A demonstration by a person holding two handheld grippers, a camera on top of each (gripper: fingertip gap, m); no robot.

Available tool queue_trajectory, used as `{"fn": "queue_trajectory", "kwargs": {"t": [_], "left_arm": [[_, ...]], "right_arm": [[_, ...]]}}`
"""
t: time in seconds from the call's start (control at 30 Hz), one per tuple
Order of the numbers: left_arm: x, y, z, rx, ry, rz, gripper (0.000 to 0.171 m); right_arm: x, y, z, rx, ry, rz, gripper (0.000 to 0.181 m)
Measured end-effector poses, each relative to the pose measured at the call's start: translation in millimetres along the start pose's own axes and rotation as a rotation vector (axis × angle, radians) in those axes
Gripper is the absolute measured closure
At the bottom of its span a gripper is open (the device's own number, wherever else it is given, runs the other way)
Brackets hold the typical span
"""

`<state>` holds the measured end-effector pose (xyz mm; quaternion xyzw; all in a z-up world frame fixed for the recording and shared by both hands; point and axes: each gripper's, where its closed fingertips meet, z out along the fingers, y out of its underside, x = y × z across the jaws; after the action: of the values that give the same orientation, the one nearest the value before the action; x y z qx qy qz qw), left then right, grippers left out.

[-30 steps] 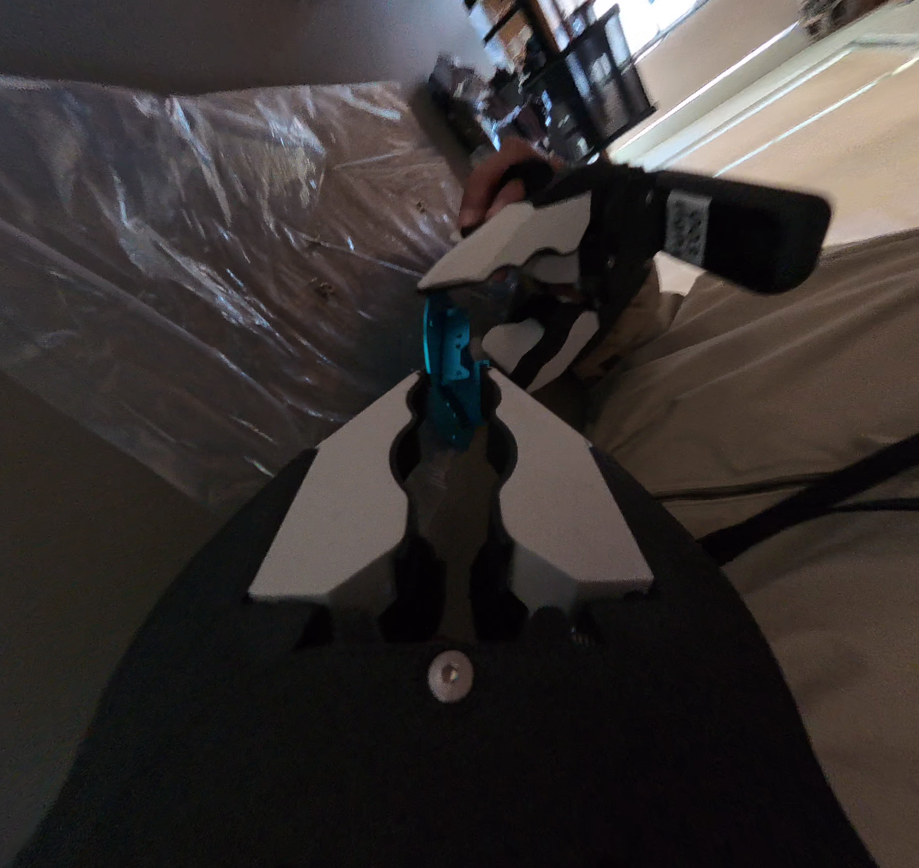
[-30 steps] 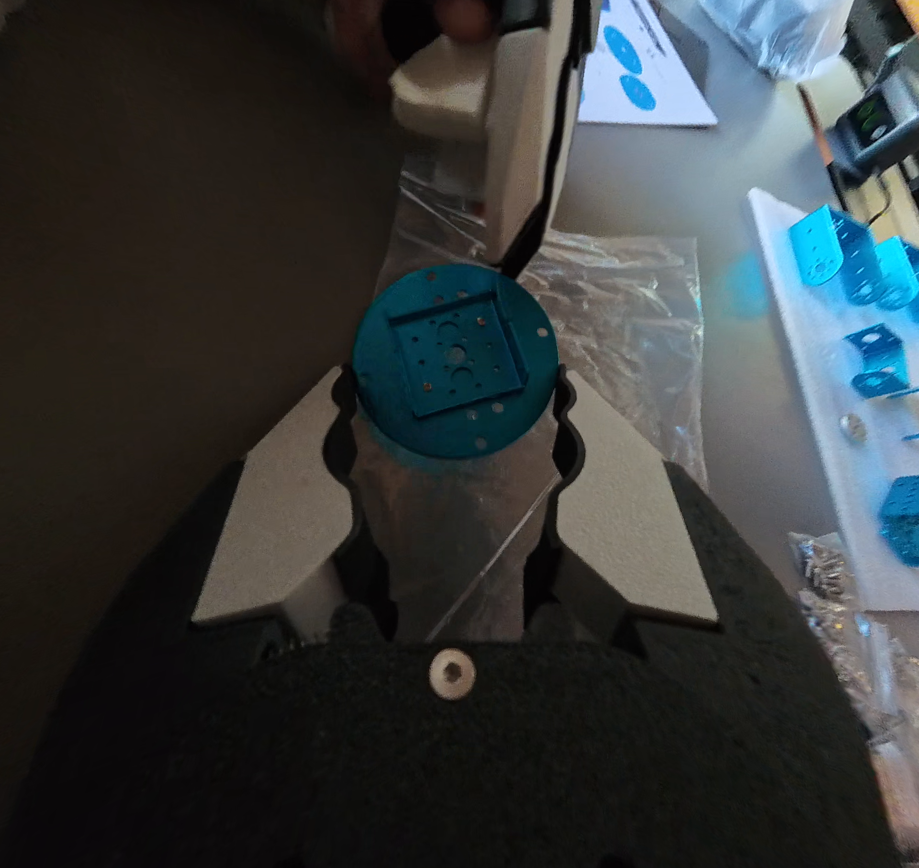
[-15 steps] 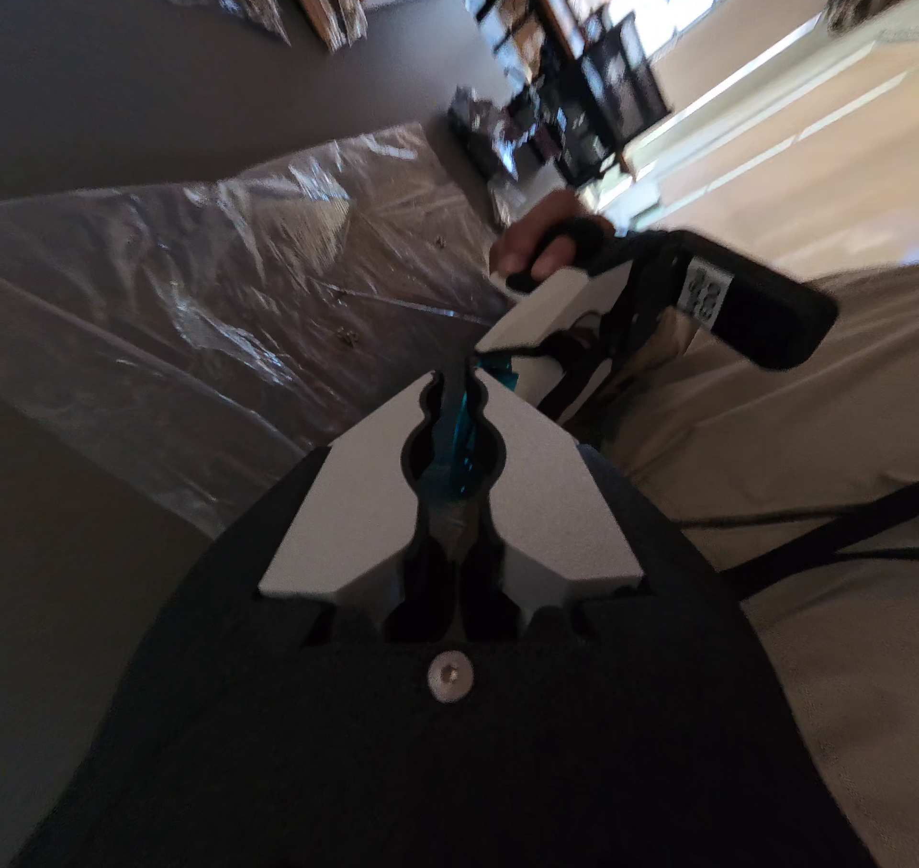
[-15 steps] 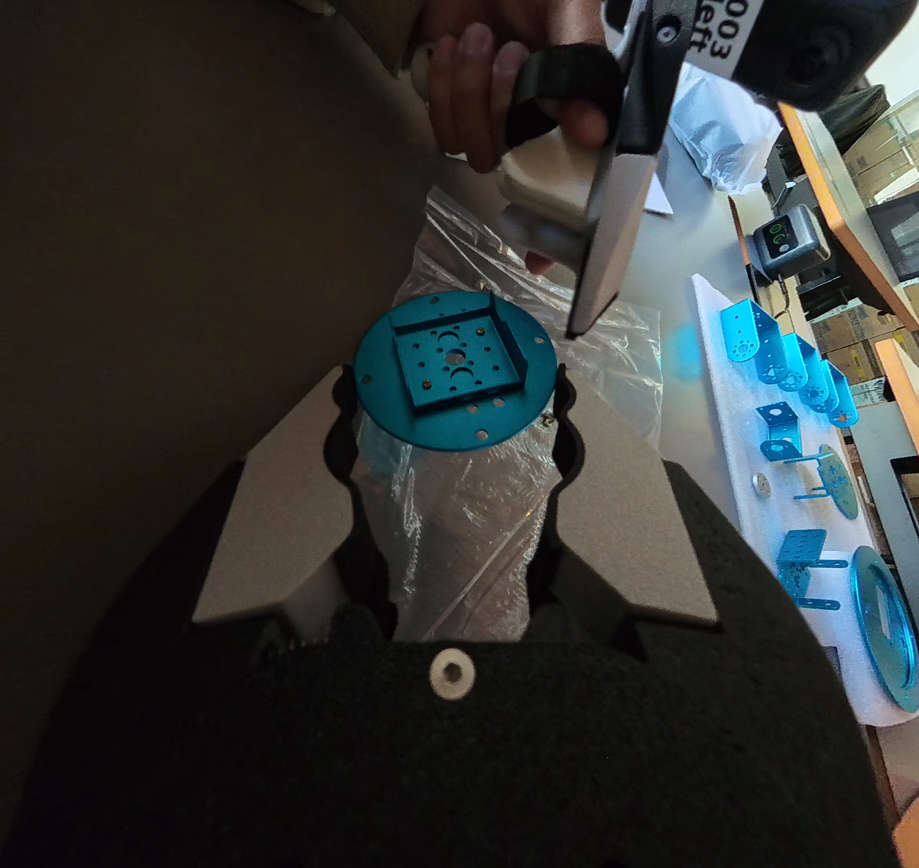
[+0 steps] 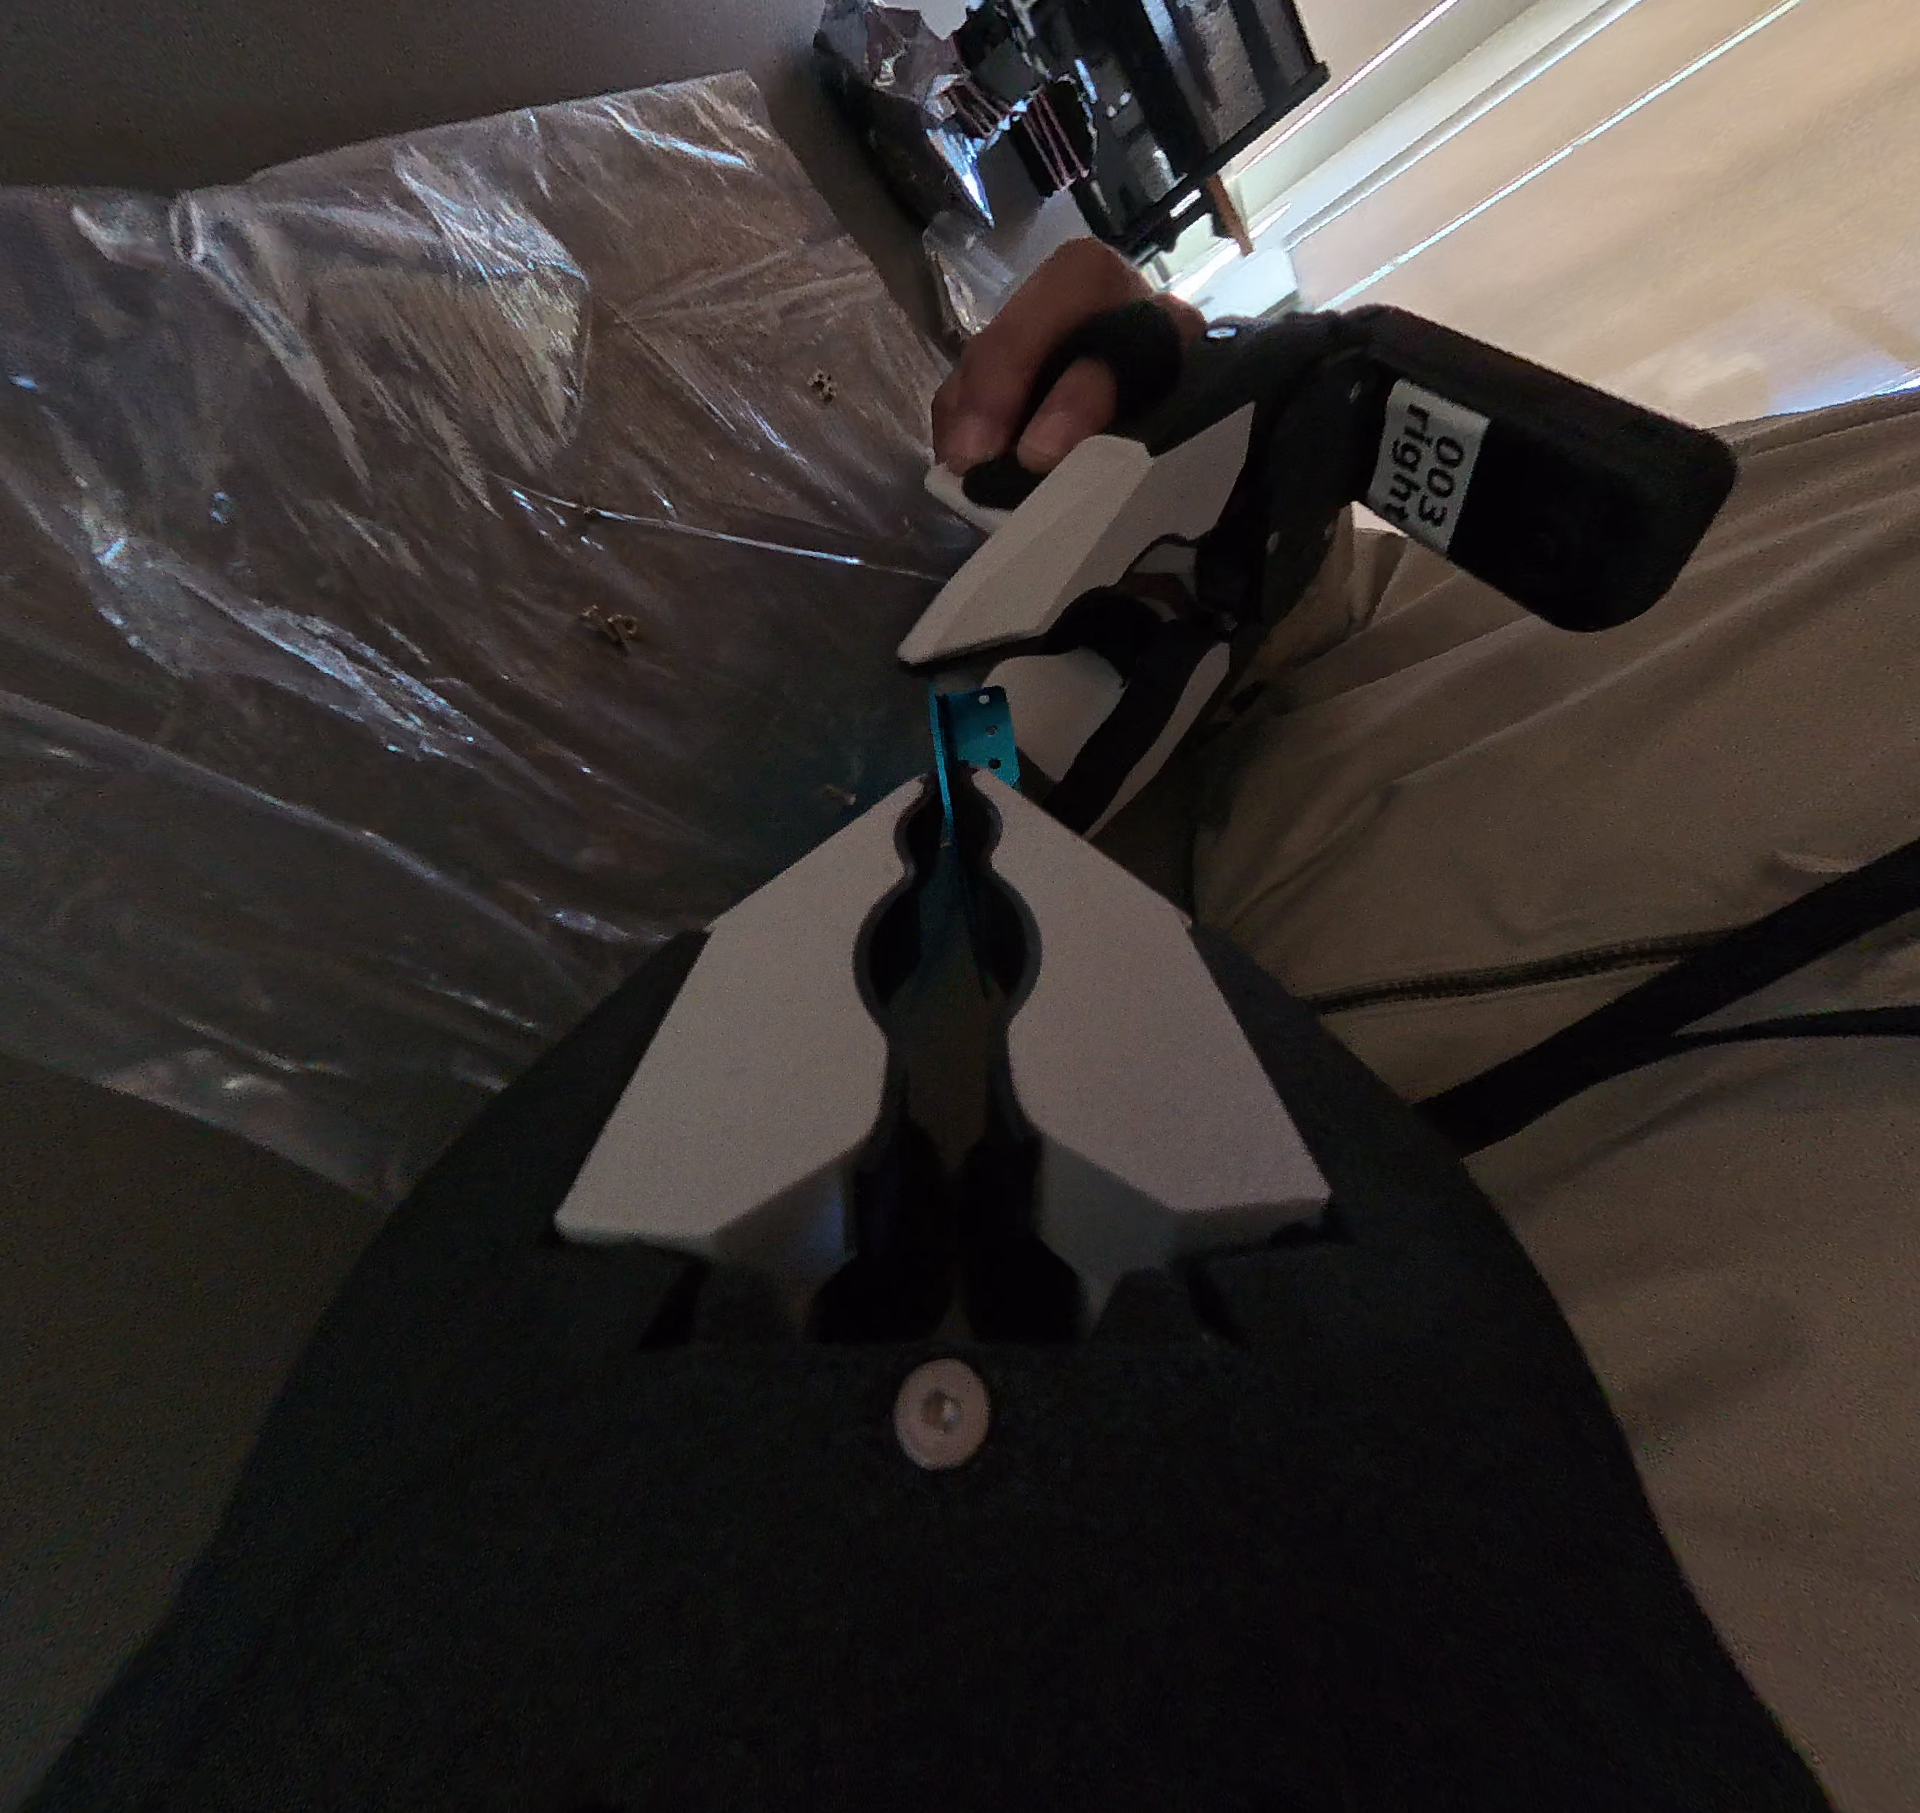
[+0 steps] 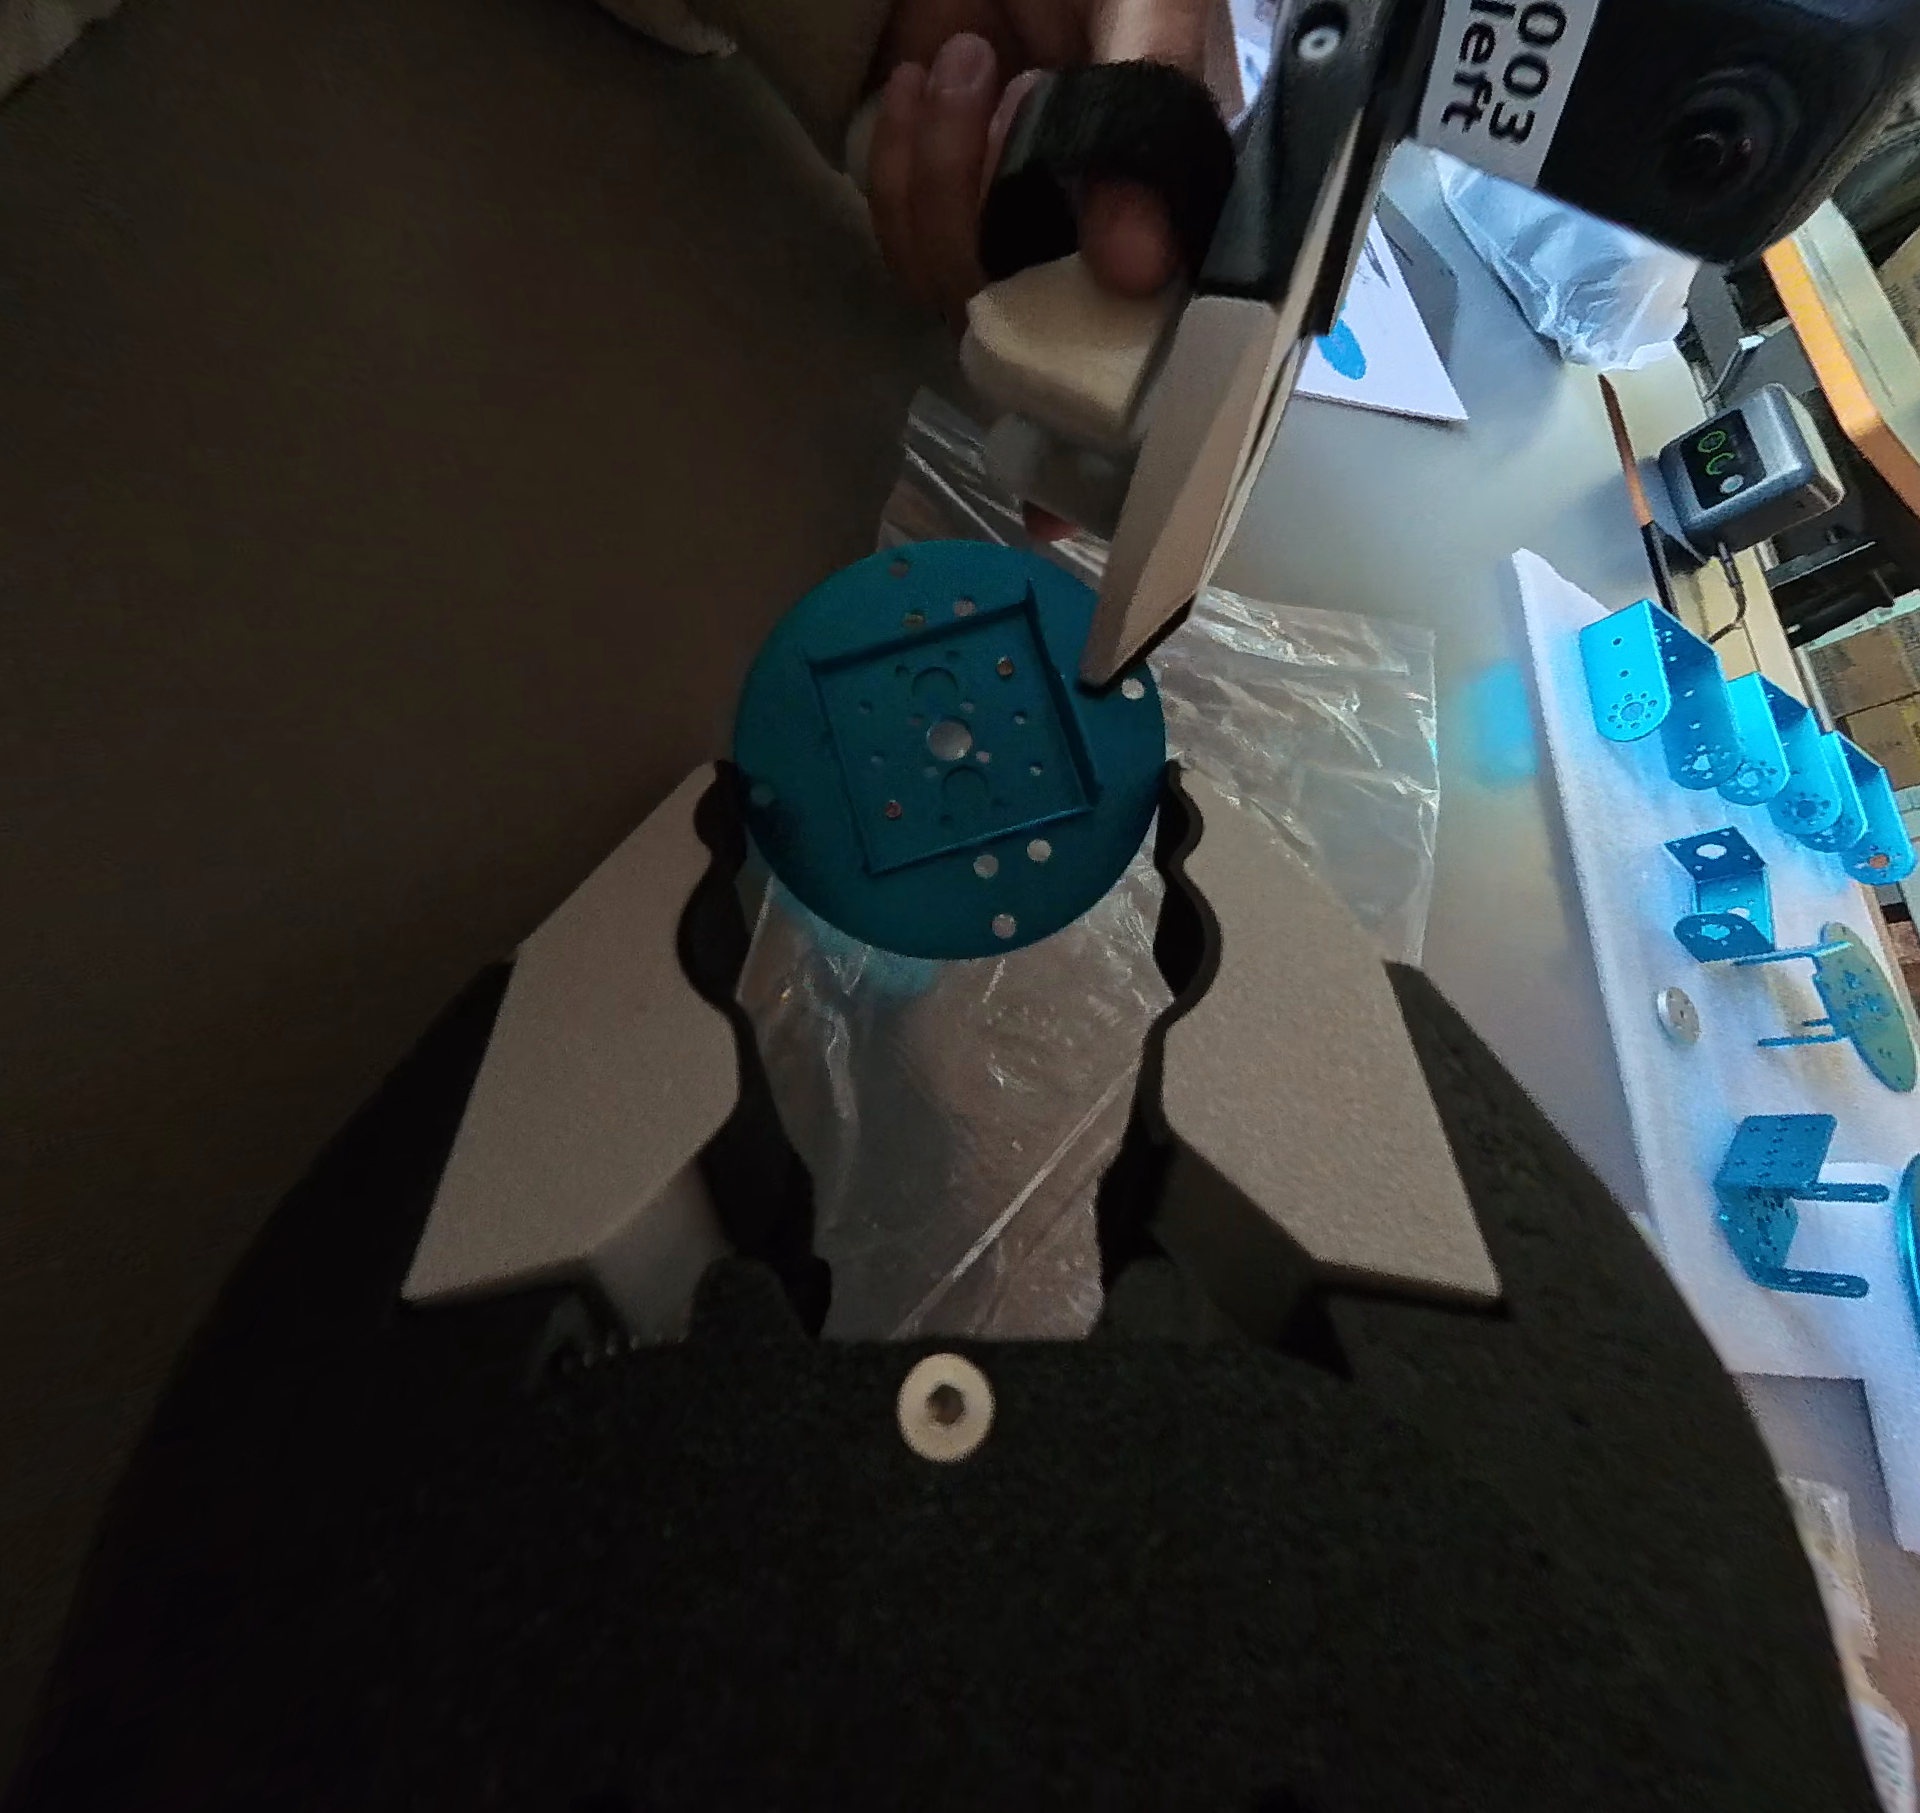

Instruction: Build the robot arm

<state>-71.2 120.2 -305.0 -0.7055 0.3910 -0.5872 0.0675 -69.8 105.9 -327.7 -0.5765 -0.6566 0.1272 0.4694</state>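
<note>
A round blue metal disc [image 6: 810, 662] with many holes carries a square blue bracket. It sits across its width between the tips of my right gripper [image 6: 951, 787], which is shut on its rim. My left gripper's fingers [image 6: 1174, 537] come down from above, and their tips pinch the disc at its upper right by the bracket wall. In the left wrist view the disc [image 5: 971, 735] shows edge-on, and my left gripper [image 5: 953, 781] is shut on it. The right gripper's fingers [image 5: 1039, 558] and the hand holding it are just beyond.
A crumpled clear plastic bag [image 6: 1039, 1057] lies on the grey table under the disc; it also shows in the left wrist view [image 5: 416, 413] with small screws [image 5: 613, 625]. A white foam tray [image 6: 1579, 932] of blue brackets [image 6: 1714, 724] lies to the right. A beige garment [image 5: 1558, 828] is near. The tips of both grippers are at nearly the same place.
My left gripper has come down onto the disc and closed on its edge. The disc has turned and tilted slightly between the right gripper's tips.
</note>
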Motion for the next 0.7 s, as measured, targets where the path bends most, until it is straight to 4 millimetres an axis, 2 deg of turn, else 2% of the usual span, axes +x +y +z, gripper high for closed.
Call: {"fn": "queue_trajectory", "kwargs": {"t": [0.07, 0.13, 0.23, 0.27, 0.3, 0.4, 0.47, 0.53, 0.7], "left_arm": [[1, -1, -2, 0.005, -0.024, 0.036, 0.171], [9, -6, -13, 0.046, -0.016, 0.044, 0.171], [17, -18, -58, 0.211, -0.045, -0.003, 0.171], [17, -20, -76, 0.271, -0.069, -0.02, 0.171], [15, -20, -93, 0.33, -0.106, -0.037, 0.171], [10, -16, -128, 0.472, -0.203, -0.066, 0.171], [12, -11, -134, 0.526, -0.217, -0.072, 0.171], [12, -7, -130, 0.552, -0.231, -0.079, 0.171], [8, 2, -117, 0.557, -0.231, -0.097, 0.171]], "right_arm": [[2, -1, 0, 0.006, 0.014, 0.016, 0.103], [10, -9, -7, 0.061, 0.062, 0.073, 0.112], [32, -25, -31, 0.176, 0.108, 0.233, 0.13], [33, -25, -35, 0.169, 0.083, 0.287, 0.143], [31, -22, -34, 0.142, 0.045, 0.331, 0.156], [26, -2, -14, -0.019, 0.012, 0.379, 0.166], [15, 7, 0, -0.108, -0.038, 0.358, 0.171], [7, 14, 8, -0.174, -0.082, 0.36, 0.171], [7, 17, 9, -0.181, -0.088, 0.391, 0.173]]}}
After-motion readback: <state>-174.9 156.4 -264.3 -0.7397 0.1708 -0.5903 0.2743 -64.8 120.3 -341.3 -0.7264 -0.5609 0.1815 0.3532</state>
